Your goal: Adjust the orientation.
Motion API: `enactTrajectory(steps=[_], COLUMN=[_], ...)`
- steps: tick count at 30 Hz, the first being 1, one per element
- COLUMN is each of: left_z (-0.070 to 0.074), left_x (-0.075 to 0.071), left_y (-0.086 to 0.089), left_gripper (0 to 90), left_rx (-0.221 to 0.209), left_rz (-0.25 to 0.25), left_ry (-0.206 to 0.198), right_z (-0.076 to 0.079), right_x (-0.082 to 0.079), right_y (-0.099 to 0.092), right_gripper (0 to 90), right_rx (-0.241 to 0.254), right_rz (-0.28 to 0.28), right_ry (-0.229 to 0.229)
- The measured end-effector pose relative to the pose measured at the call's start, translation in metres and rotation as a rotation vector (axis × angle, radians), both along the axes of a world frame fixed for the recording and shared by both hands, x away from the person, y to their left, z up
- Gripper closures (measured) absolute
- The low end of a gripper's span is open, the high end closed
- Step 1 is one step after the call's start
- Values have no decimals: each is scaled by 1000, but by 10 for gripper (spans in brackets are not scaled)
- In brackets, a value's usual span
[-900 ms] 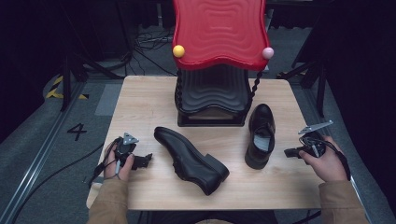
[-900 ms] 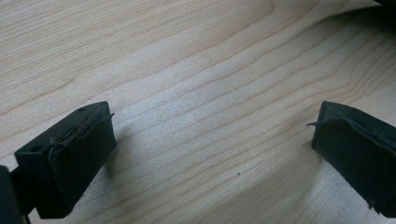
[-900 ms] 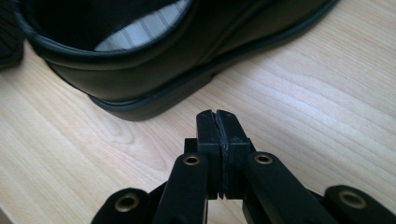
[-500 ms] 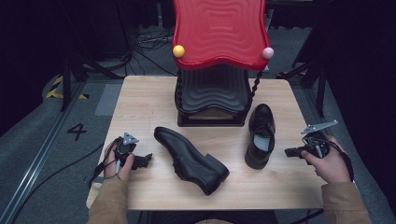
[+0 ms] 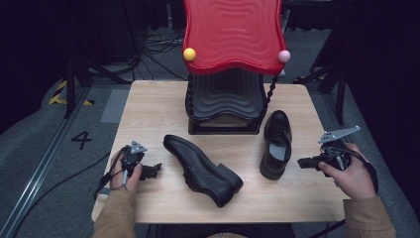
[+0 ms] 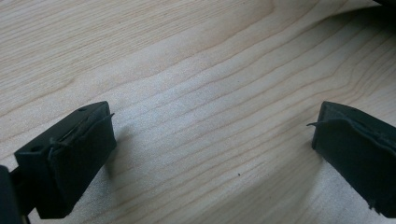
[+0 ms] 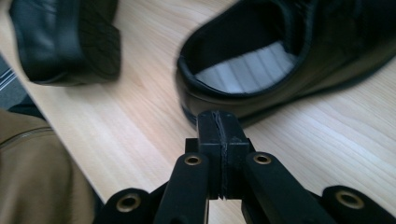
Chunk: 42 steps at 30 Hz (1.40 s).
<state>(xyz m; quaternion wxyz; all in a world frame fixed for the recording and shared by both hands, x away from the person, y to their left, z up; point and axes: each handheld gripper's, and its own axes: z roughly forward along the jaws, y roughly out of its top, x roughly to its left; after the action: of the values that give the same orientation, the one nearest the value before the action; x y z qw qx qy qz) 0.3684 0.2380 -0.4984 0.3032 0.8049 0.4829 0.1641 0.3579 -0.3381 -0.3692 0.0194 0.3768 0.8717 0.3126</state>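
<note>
Your left gripper (image 5: 154, 170): low on the table (image 5: 148, 114), near left, jaws spread, nothing between.
Your right gripper (image 5: 303, 162): near right, level, jaws pressed together, pointing at the shoe (image 5: 275, 144).

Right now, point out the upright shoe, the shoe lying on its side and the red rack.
Upright shoe (image 5: 275, 144), high view, on its insole opening.
Shoe lying on its side (image 5: 200, 168), high view, on its upper.
Red rack (image 5: 233, 34), high view, on its wavy top.
</note>
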Motion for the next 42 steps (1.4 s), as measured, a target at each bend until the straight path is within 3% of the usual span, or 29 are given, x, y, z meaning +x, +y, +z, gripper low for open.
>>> enactTrajectory(steps=[3, 7, 12, 16, 34, 42], left_z=[0, 0, 0, 0, 0, 0], left_x=[0, 0, 0, 0, 0, 0], left_y=[0, 0, 0, 0, 0, 0], left_gripper=[0, 0, 0, 0, 0, 0], left_rx=[0, 0, 0, 1, 0, 0], left_rz=[0, 0, 0, 0, 0, 0], left_ry=[0, 0, 0, 0, 0, 0], right_z=[4, 13, 21, 22, 20, 11], right_x=[-2, -9, -15, -16, -13, -10], right_y=[5, 17, 31, 43, 96, 129], right_gripper=[900, 900, 900, 900, 900, 900], right_rx=[6, 57, 55, 105, 70, 55], right_rz=[19, 93, 135, 203, 309, 367], right_ry=[-1, 5, -12, 4, -7, 4])
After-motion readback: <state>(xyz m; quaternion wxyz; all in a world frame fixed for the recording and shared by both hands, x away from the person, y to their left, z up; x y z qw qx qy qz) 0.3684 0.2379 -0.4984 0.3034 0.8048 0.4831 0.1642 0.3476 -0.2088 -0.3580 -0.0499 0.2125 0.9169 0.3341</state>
